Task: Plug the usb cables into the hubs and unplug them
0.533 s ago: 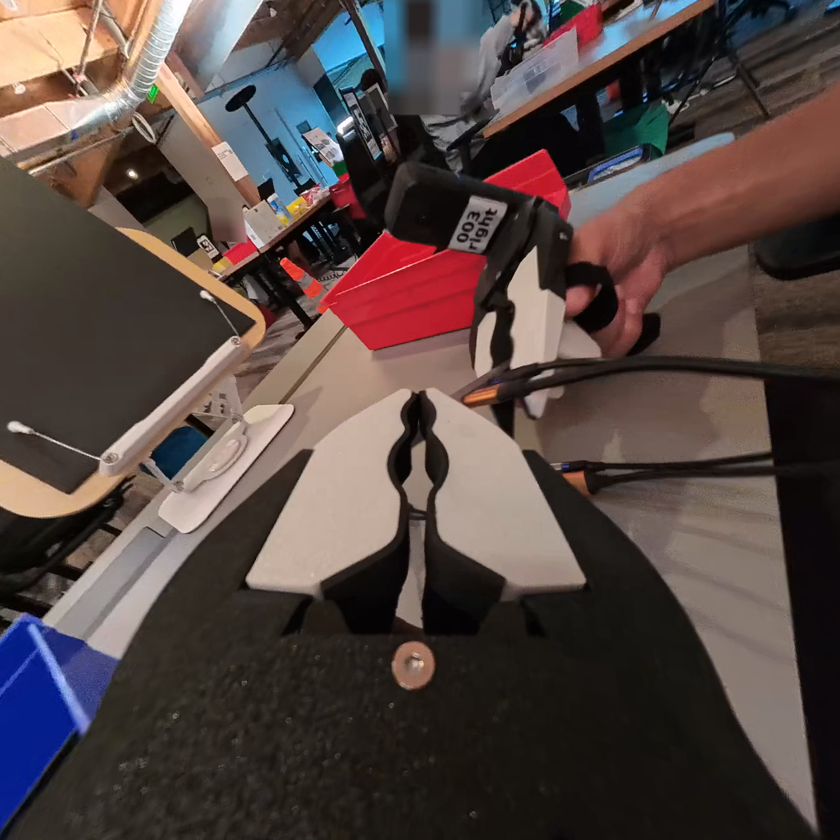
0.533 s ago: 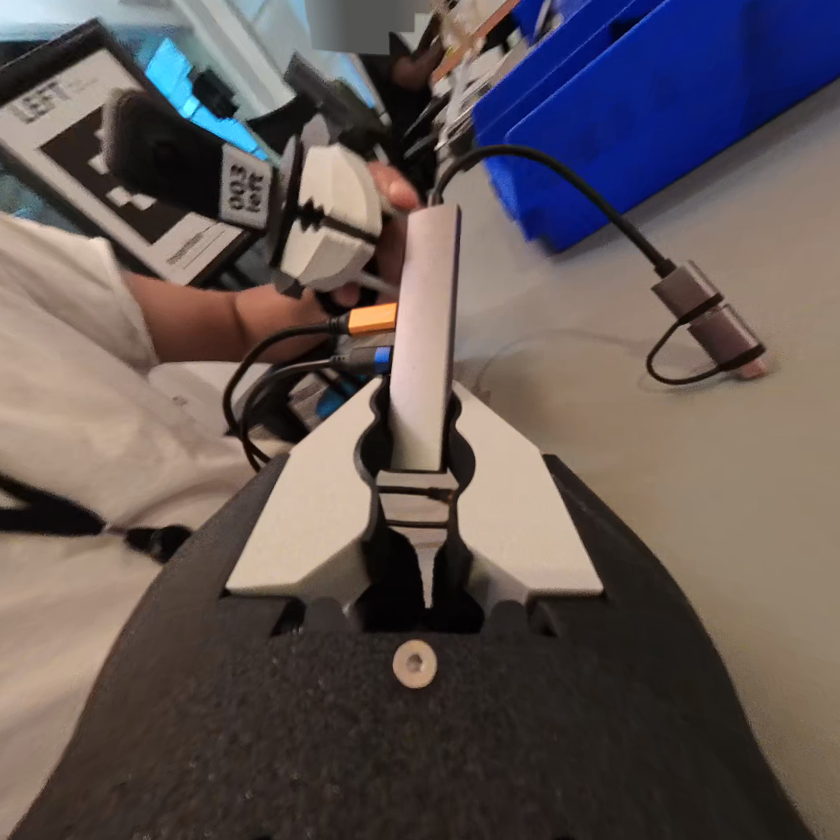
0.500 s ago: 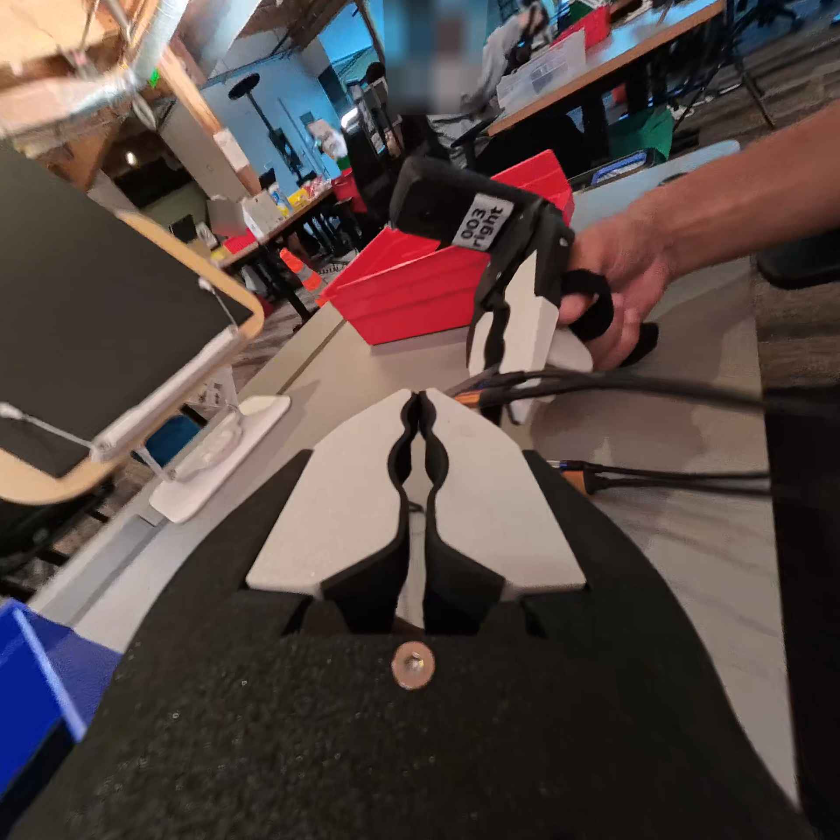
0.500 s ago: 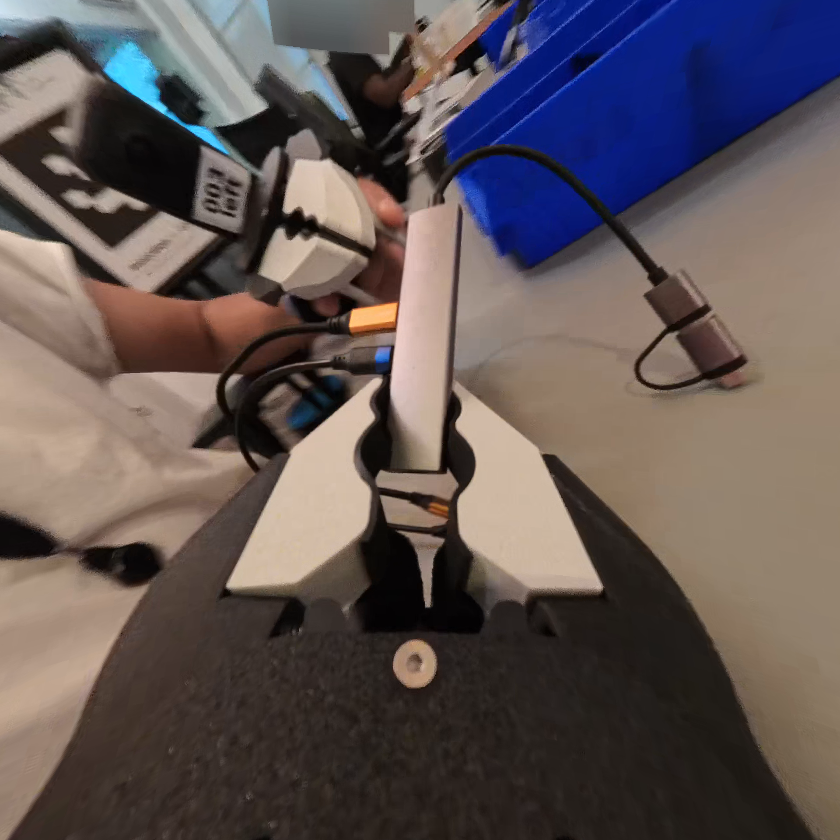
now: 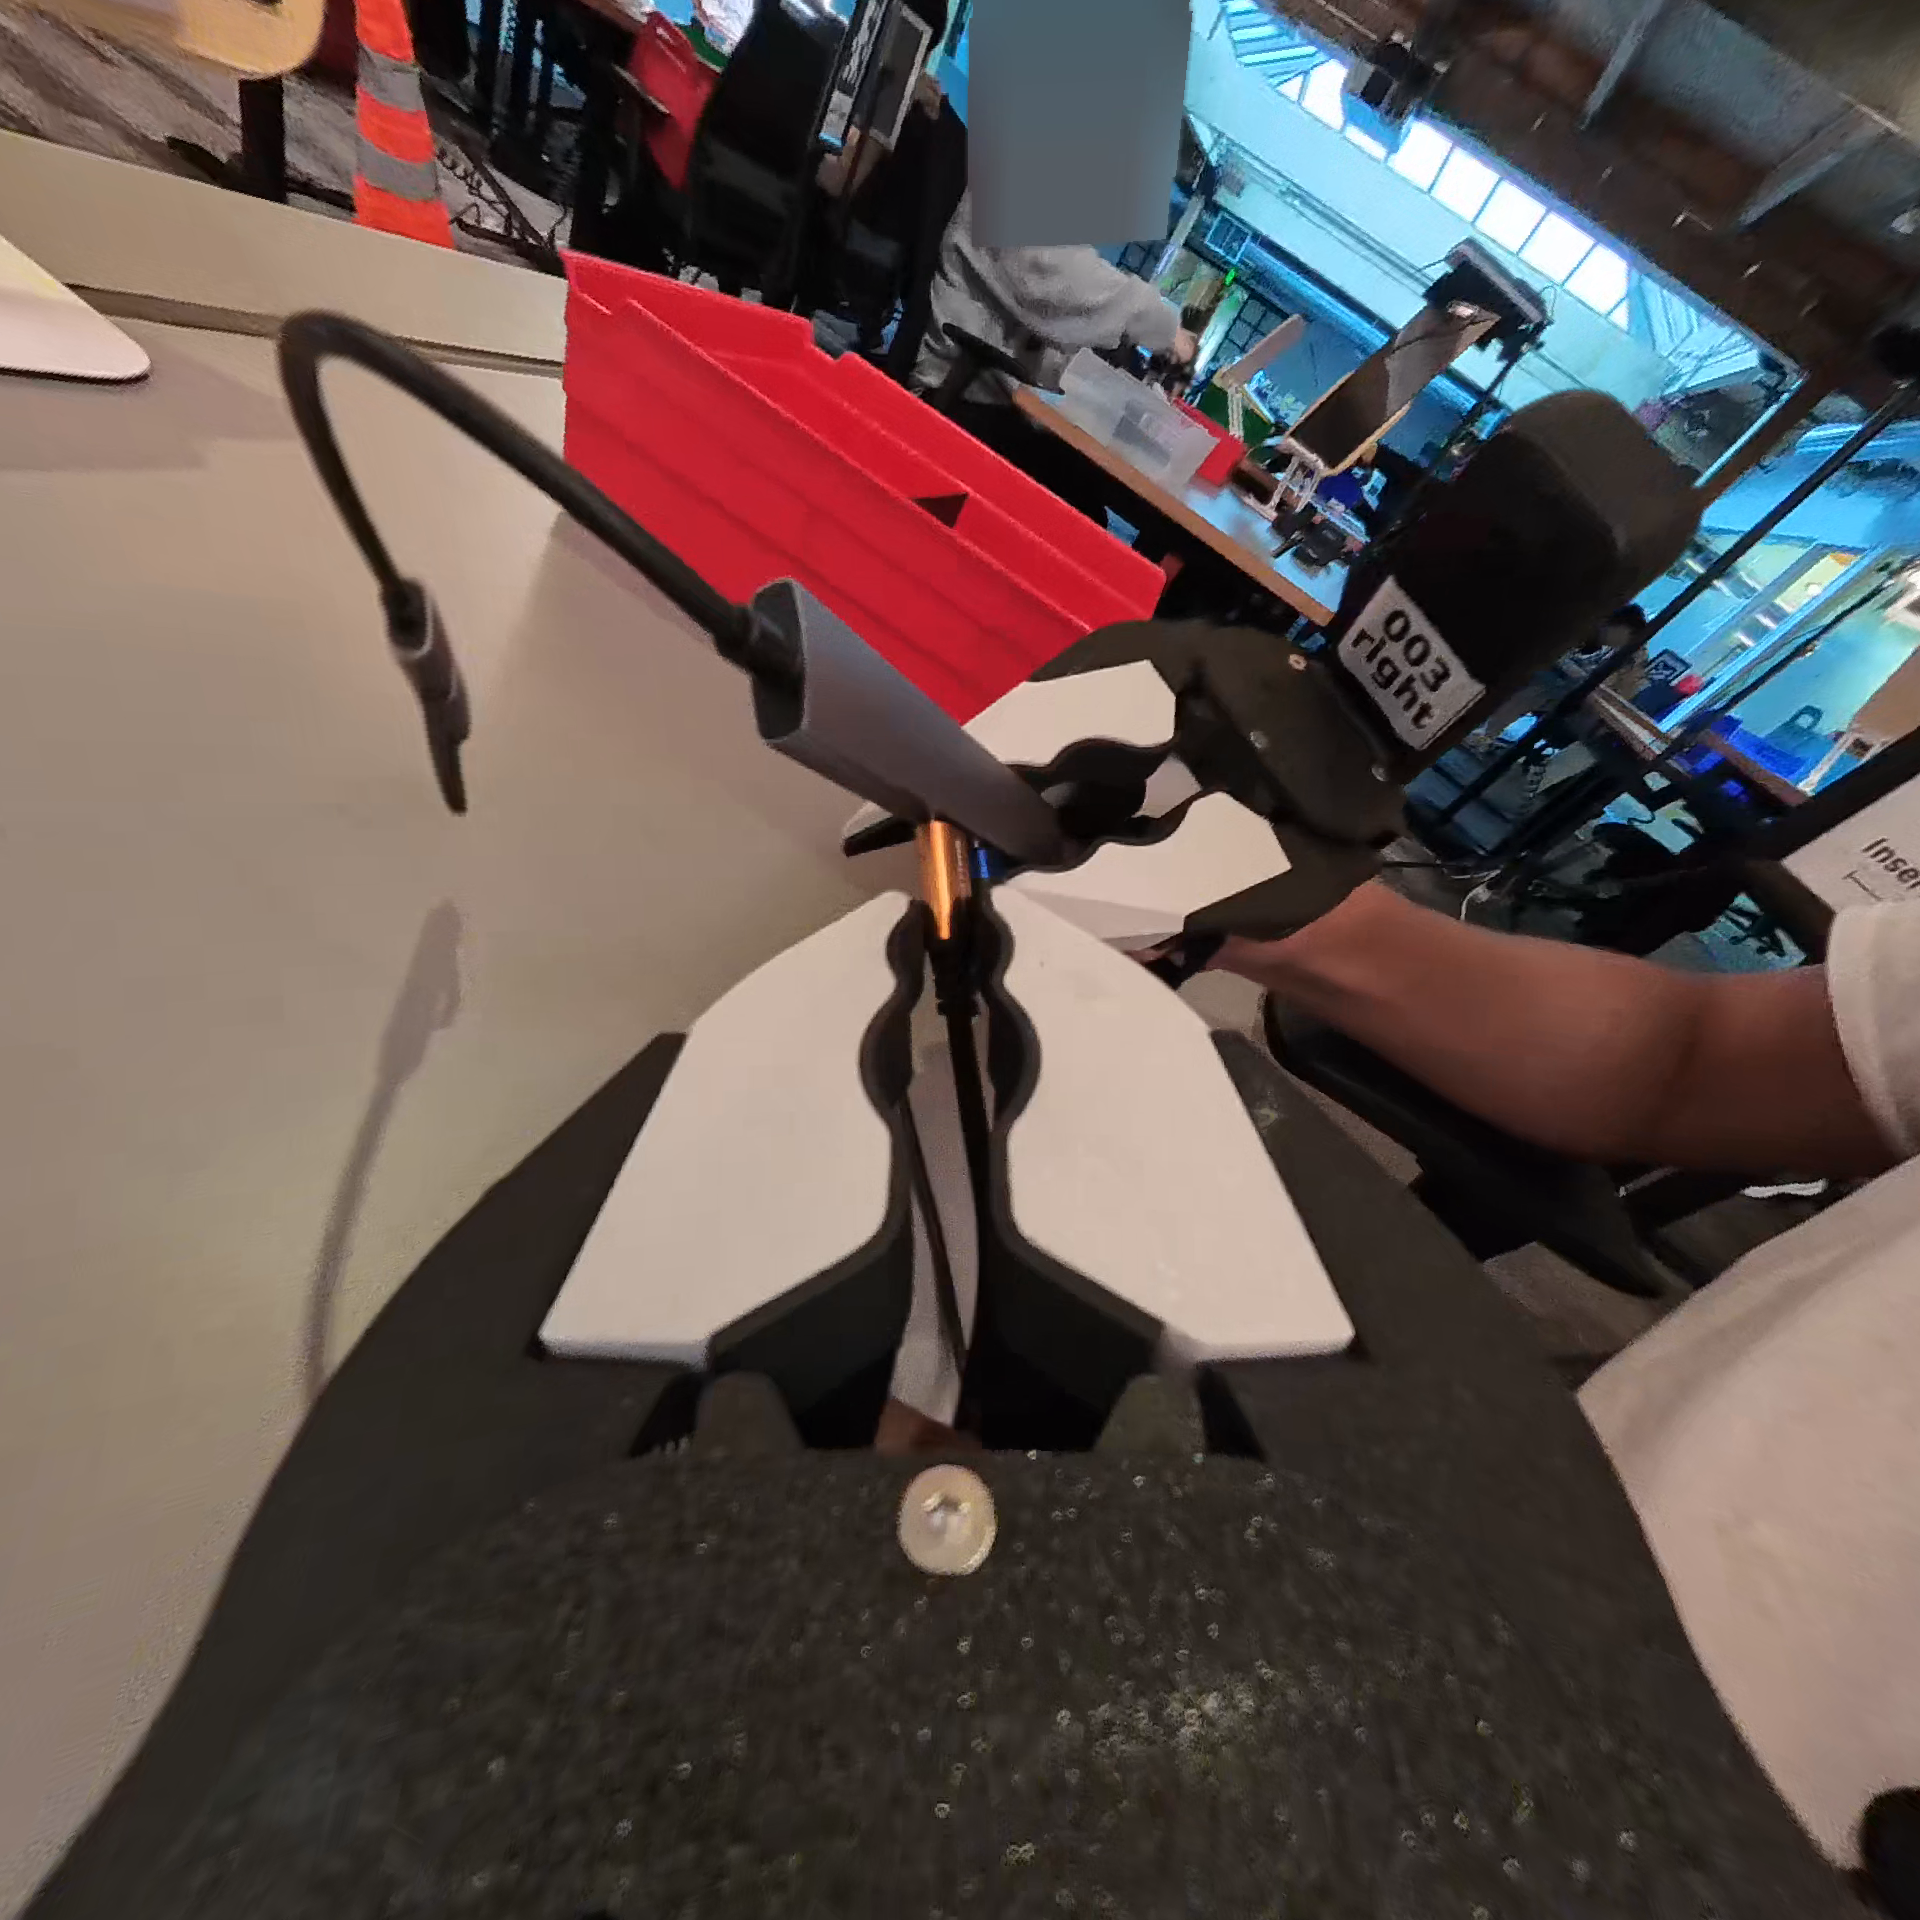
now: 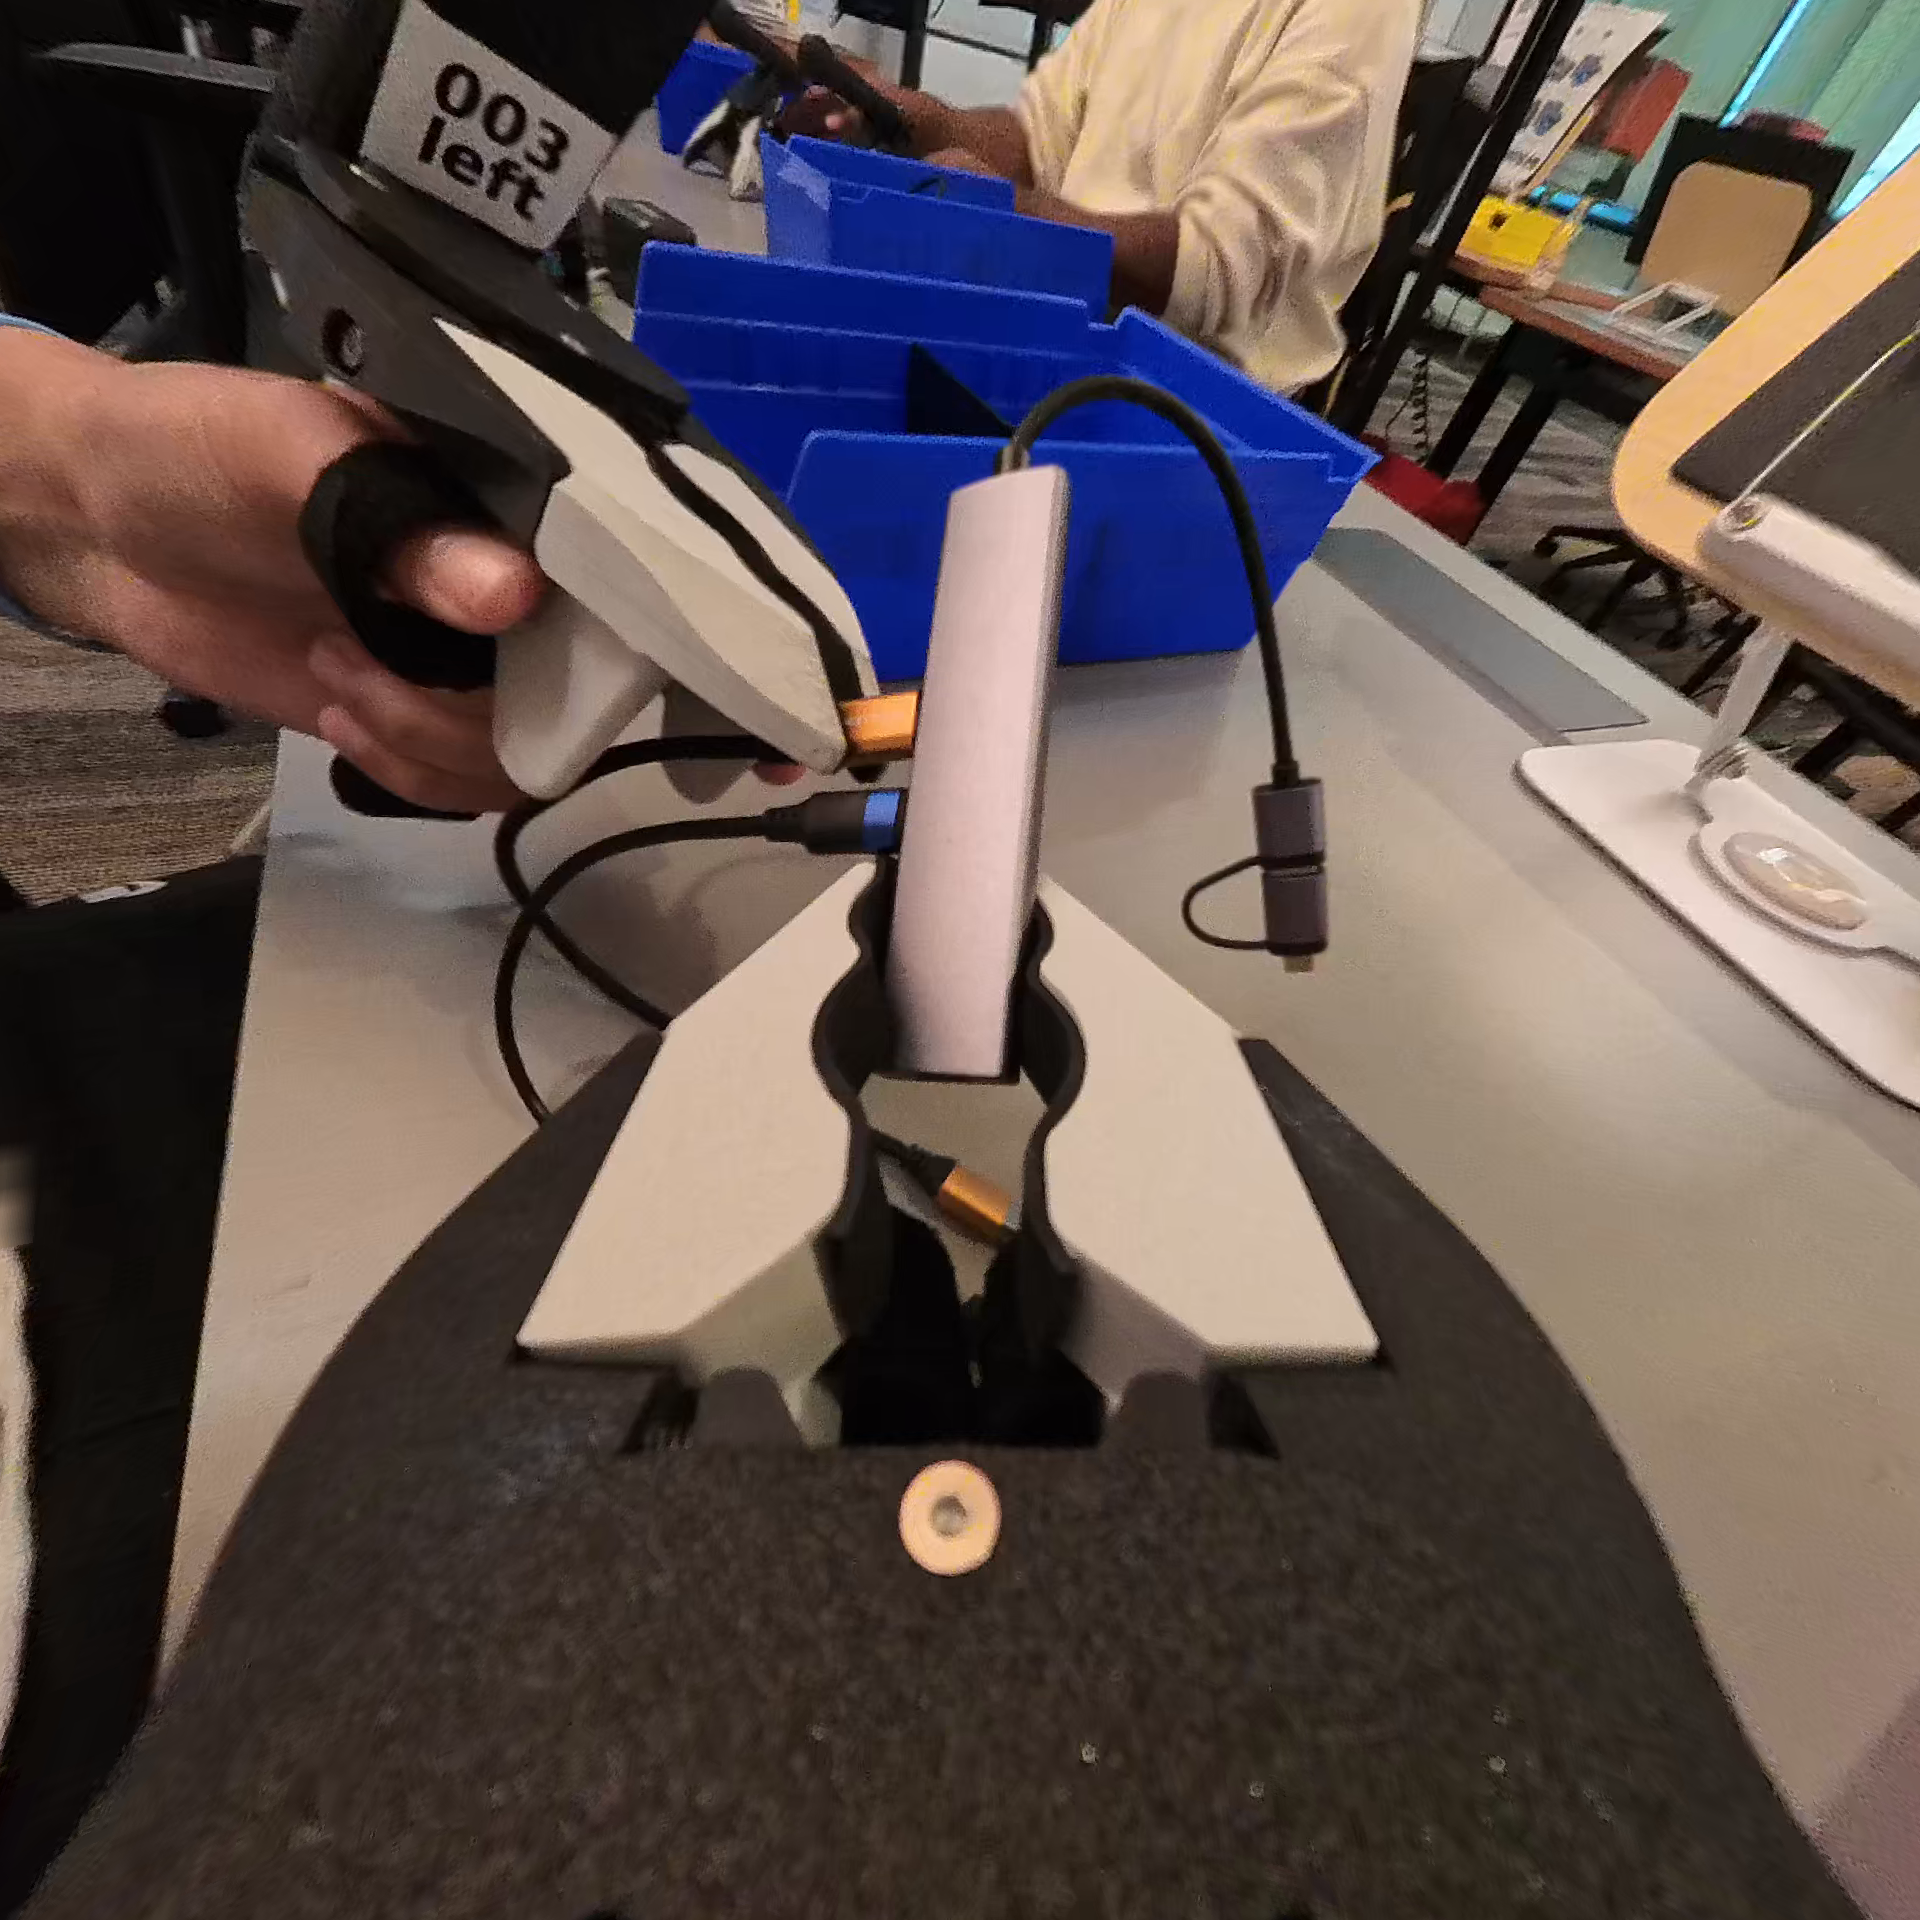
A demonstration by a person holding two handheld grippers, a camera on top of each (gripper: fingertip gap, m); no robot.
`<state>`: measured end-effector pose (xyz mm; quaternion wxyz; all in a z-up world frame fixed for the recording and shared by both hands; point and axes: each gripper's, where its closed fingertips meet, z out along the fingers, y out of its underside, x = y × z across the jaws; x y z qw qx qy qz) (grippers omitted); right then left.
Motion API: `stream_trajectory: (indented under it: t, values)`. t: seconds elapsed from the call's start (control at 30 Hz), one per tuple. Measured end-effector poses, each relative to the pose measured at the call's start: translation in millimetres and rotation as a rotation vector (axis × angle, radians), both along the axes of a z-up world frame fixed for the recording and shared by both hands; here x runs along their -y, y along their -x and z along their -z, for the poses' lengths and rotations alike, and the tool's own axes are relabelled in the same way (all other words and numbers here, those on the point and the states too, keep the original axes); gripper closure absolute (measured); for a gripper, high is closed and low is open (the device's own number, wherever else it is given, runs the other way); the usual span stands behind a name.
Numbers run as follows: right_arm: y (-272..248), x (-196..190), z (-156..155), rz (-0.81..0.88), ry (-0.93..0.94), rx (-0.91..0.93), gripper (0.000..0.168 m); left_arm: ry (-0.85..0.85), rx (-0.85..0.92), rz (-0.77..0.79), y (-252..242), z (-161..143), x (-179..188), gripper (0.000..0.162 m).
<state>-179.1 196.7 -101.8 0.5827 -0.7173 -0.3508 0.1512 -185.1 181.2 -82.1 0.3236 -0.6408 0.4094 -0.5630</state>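
Observation:
My right gripper (image 6: pixel 951 904) is shut on the lower end of a grey hub (image 6: pixel 977 727) and holds it upright above the table. The hub's black lead arcs over to a grey adapter (image 6: pixel 1288 873) that hangs free. My left gripper (image 5: pixel 948 925) is shut on a black cable just behind its orange plug (image 5: pixel 940 878). The plug's tip meets the hub's side (image 5: pixel 894 727). In the right wrist view the left gripper (image 6: pixel 831 717) comes in from the left with the orange plug (image 6: pixel 881 720). A blue-ringed plug (image 6: pixel 868 821) sits in the hub just below it. The right gripper (image 5: pixel 1081 821) shows in the left wrist view.
A second orange plug (image 6: pixel 971 1200) lies on the grey table (image 6: pixel 1455 1039) under my right fingers. A blue bin (image 6: pixel 987 416) stands behind the hub, a red bin (image 5: pixel 831 488) on the other side. A white stand base (image 6: pixel 1766 883) sits at the right. People sit at tables behind. My two grippers' fingertips are within a few centimetres of each other.
My left gripper has closed in on the hub and now grips the orange-plug cable. The hub has risen; its adapter has come off the table and hangs.

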Motion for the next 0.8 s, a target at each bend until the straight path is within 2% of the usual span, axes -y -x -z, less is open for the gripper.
stream_trajectory:
  t: [0.1, 0.13, 0.2, 0.27, 0.37, 0.43, 0.5, 0.73, 0.8]
  values:
    - [10, 21, 18, -0.177, 0.166, -0.037, 0.149, -0.055, -0.07, 0.077, 4, 3, 6, 0.155]
    - [13, 32, 21, -0.256, 0.249, -0.078, 0.141, -0.089, -0.096, 0.112, 6, 4, 8, 0.156]
    - [17, 46, 15, -0.361, 0.383, -0.189, 0.131, -0.193, -0.163, 0.173, 11, 8, 13, 0.155]
    - [21, 52, 3, -0.422, 0.418, -0.27, 0.13, -0.271, -0.225, 0.249, 14, 12, 20, 0.156]
    - [28, 52, -2, -0.448, 0.395, -0.244, 0.138, -0.371, -0.282, 0.358, 19, 17, 34, 0.156]
    - [33, 53, -1, -0.46, 0.379, -0.206, 0.161, -0.416, -0.323, 0.386, 18, 22, 39, 0.156]
    - [32, 53, 1, -0.46, 0.333, -0.152, 0.161, -0.442, -0.338, 0.387, 18, 24, 40, 0.155]
    - [33, 64, -12, -0.498, 0.214, -0.167, 0.161, -0.497, -0.222, 0.417, 22, 10, 50, 0.155]
    - [4, 54, -22, -0.424, 0.186, -0.23, 0.161, -0.532, -0.278, 0.386, 36, 17, 34, 0.155]
